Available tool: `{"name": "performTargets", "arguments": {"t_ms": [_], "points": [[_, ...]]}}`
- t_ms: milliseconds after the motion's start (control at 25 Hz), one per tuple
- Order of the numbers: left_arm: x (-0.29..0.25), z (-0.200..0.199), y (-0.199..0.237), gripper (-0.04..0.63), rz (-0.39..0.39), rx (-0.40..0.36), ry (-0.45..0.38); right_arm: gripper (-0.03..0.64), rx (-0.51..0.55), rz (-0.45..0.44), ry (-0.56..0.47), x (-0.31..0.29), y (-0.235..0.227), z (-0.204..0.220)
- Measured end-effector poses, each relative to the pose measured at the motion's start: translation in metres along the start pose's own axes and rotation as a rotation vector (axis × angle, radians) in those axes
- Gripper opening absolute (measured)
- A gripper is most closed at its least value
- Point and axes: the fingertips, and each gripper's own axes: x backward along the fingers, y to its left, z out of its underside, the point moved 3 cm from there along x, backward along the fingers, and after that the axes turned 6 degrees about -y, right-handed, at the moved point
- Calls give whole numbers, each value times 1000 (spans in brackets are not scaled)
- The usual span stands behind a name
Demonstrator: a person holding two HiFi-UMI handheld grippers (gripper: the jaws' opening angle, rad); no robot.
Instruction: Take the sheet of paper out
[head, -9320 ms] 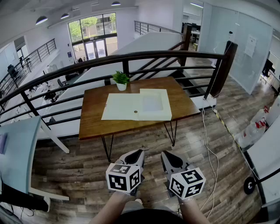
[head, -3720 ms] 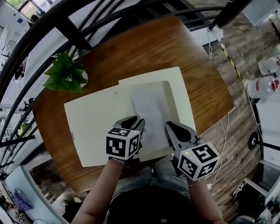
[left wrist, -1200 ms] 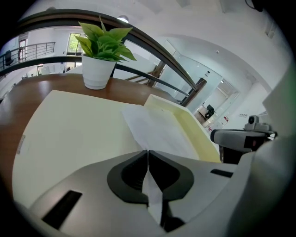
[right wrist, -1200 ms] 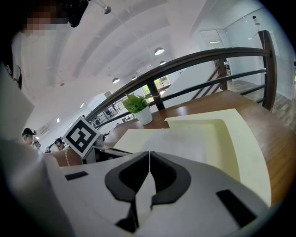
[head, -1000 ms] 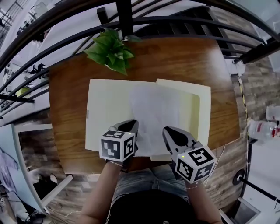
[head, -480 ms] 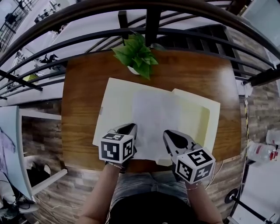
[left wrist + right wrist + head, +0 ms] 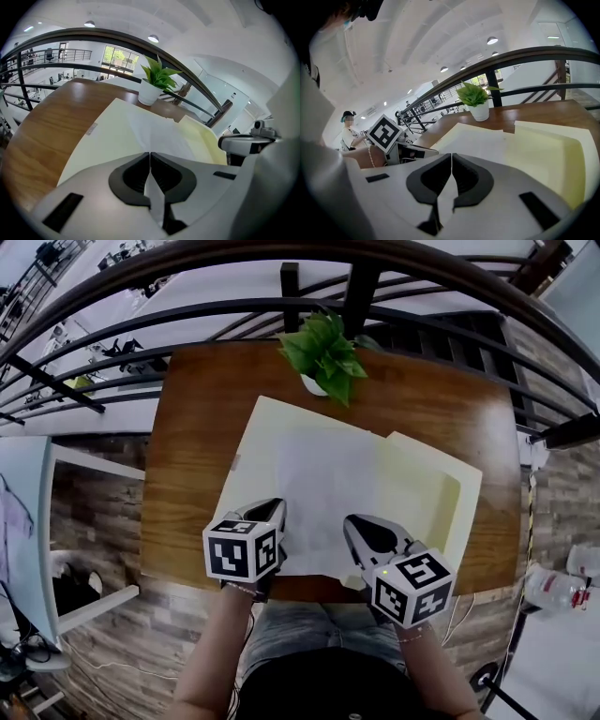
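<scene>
left gripper (image 7: 270, 511) clamping sheet of paper (image 7: 328, 486) near edge | right gripper (image 7: 360, 525) clamping same edge | sheet lying over open folder (image 7: 452, 508)

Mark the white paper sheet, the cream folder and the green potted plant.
white paper sheet (image 7: 337, 491), head view, its middle.
cream folder (image 7: 454, 510), head view, right flap.
green potted plant (image 7: 325, 349), head view, leaves.
</scene>
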Motion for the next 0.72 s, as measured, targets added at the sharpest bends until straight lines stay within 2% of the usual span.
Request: {"name": "performTargets", "arguments": {"t_ms": [720], "points": [[53, 4, 16, 25, -106, 102, -146, 28, 76, -77, -39, 1, 13, -17]]}}
